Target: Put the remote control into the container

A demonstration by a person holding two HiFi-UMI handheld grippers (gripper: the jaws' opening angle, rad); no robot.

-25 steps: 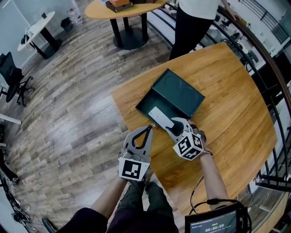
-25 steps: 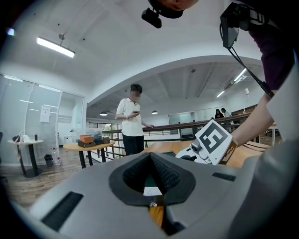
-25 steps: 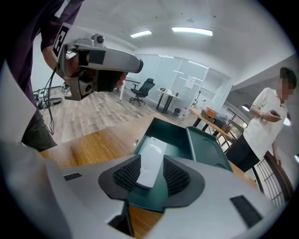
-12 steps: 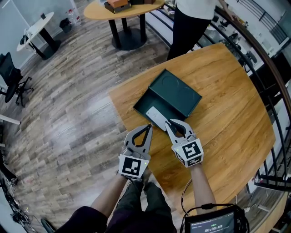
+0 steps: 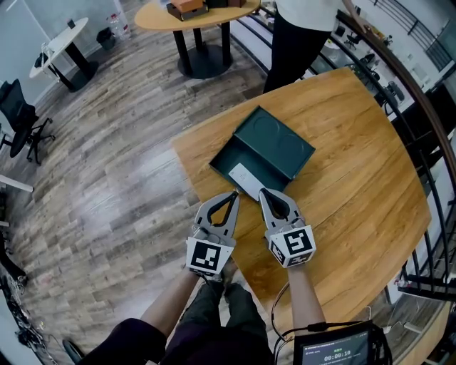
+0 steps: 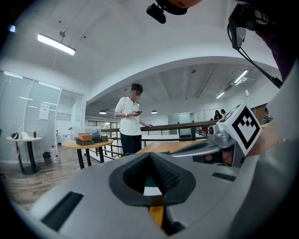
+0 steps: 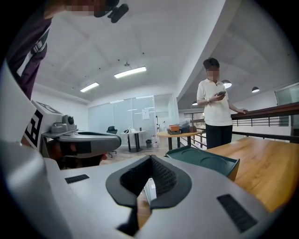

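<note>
The white remote control (image 5: 241,179) lies in the open near part of the dark green container (image 5: 273,145) on the wooden table (image 5: 356,171); its near end reaches the front rim. My right gripper (image 5: 262,192) is shut and empty, its tips just short of the remote. Beside it on the left, my left gripper (image 5: 234,194) is also shut and empty, at the table's edge. In the right gripper view the jaws (image 7: 150,158) meet, with the remote (image 7: 149,189) showing in the gap behind them and the container (image 7: 205,161) beyond.
A person (image 5: 303,32) stands at the table's far side. A round table (image 5: 196,14) with boxes is further back. A railing (image 5: 420,114) runs along the right. A small screen (image 5: 340,348) hangs near my body.
The right gripper has pulled back from the remote toward me and shut, leaving the remote in the container. The left gripper has barely moved.
</note>
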